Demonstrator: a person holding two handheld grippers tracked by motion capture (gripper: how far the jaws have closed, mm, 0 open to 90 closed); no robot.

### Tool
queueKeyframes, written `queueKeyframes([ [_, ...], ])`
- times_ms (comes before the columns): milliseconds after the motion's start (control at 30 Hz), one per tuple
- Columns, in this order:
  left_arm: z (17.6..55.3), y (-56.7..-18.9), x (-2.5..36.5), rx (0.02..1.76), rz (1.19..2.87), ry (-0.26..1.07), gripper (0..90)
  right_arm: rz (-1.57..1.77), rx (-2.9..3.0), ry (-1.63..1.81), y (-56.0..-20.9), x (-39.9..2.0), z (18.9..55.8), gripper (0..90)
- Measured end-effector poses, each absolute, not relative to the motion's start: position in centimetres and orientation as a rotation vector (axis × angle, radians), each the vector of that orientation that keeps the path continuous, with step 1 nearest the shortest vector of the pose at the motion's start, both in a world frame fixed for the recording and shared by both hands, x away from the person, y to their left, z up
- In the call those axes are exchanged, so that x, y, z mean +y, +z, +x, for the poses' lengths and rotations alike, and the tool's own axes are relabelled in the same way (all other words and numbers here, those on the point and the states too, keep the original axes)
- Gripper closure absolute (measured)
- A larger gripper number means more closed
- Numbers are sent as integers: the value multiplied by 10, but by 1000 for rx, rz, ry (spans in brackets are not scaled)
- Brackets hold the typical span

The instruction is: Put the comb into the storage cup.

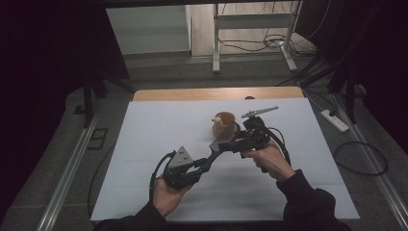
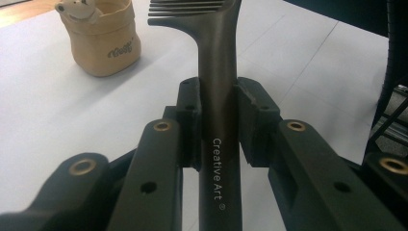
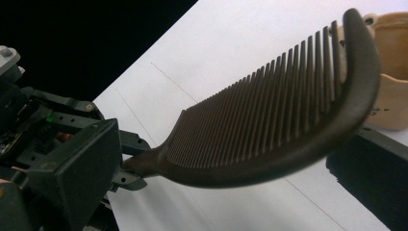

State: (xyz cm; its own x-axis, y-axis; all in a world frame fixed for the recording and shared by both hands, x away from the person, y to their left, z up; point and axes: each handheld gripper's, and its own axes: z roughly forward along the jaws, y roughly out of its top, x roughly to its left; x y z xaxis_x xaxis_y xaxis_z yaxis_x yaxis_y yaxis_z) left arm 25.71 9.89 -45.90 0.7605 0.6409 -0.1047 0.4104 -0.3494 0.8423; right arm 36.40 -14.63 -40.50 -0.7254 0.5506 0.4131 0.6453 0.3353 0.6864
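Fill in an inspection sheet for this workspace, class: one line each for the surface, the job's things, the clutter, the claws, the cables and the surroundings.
Surface: white table top, wooden strip along its far edge.
Job's things: dark comb, marked "Creative Art"; tan fabric pouch with a small bear figure on its rim, standing upright.
Clutter: nothing seen.
Claws: left claw shut on the comb's handle; right claw near the comb's teeth, state unclear.
Cables: a black cable trails from each claw; more on the floor.
Surroundings: dark curtains, power strip, metal frame legs behind the table.
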Motion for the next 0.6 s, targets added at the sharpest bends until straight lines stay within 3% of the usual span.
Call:
queueKeyframes([
  [367, 251, -463, 98, 781, 1948, 335, 720, -1151, -2361, -1375, -405, -152, 366, 11],
  [533, 249, -464, 98, 777, 1937, 365, 720, -1136, -2351, -1388, -405, -154, 365, 153],
  [567, 248, -465, 97, 780, 1935, 372, 720, -1117, -2336, -1397, -404, -155, 365, 290],
  [600, 248, -465, 97, 780, 1938, 373, 720, -1117, -2336, -1397, -404, -155, 365, 290],
])
